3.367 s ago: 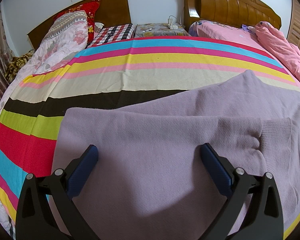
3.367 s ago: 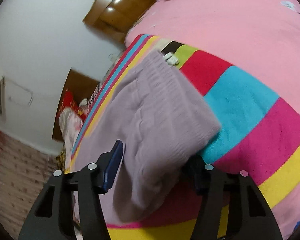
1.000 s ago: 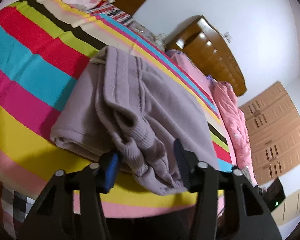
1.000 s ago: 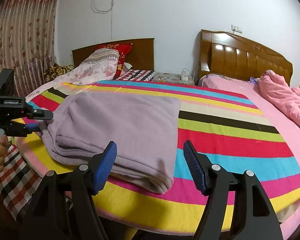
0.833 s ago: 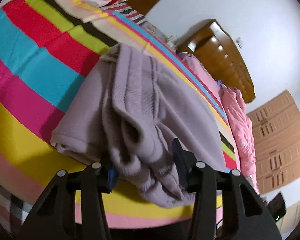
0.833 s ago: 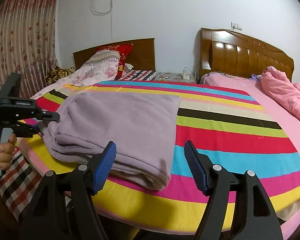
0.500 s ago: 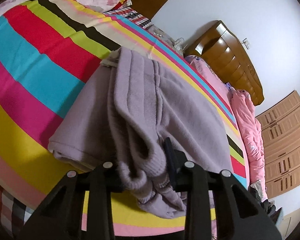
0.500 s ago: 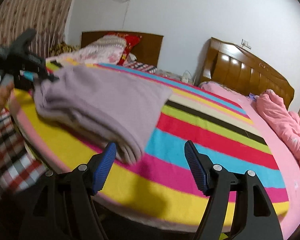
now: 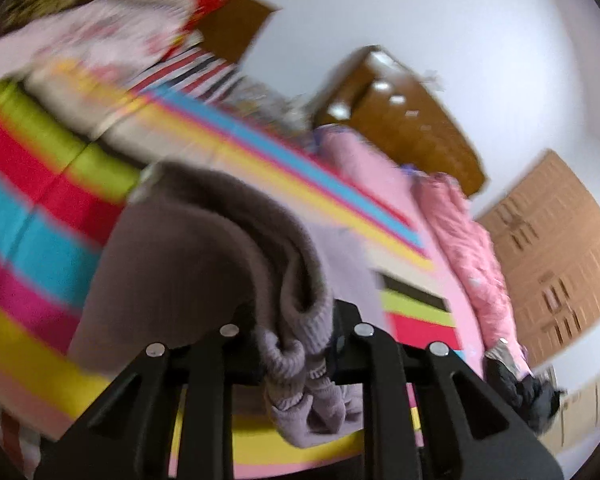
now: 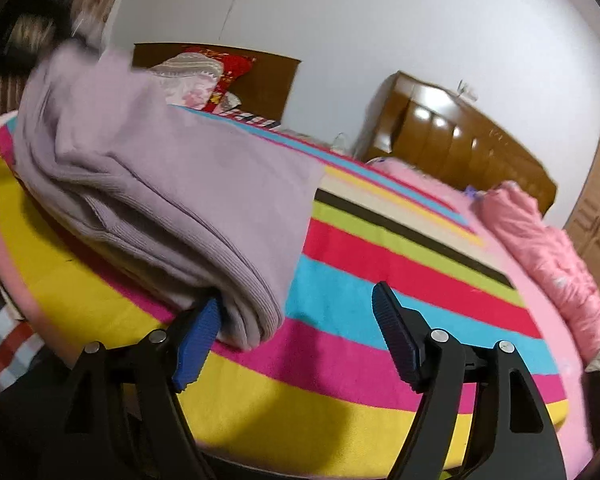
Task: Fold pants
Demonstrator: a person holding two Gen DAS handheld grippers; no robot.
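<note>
My left gripper (image 9: 296, 344) has just squeezed down, and the ribbed end of the lilac pants (image 9: 204, 280) is bunched tight between its jaws at about 6 o'clock in the left wrist view. A second ago that bundle sat loose between wider jaws; now it is pinched, and the blur across the striped bedspread (image 9: 28, 216) tells me the hand is on the move, lifting that end off the bed. Over to the right wrist view: the pants (image 10: 172, 184) lie folded in thick layers across 9 to 11 o'clock, their far-left end raised. My right gripper (image 10: 296, 340) stands wide and holds nothing, but it has dropped in close. The folded corner that was well ahead of it half a second ago now sits just inside the blue left pad (image 10: 196, 344), perhaps touching. I reckon the next fold is set up: left end gripped, right corner about to be taken.
</note>
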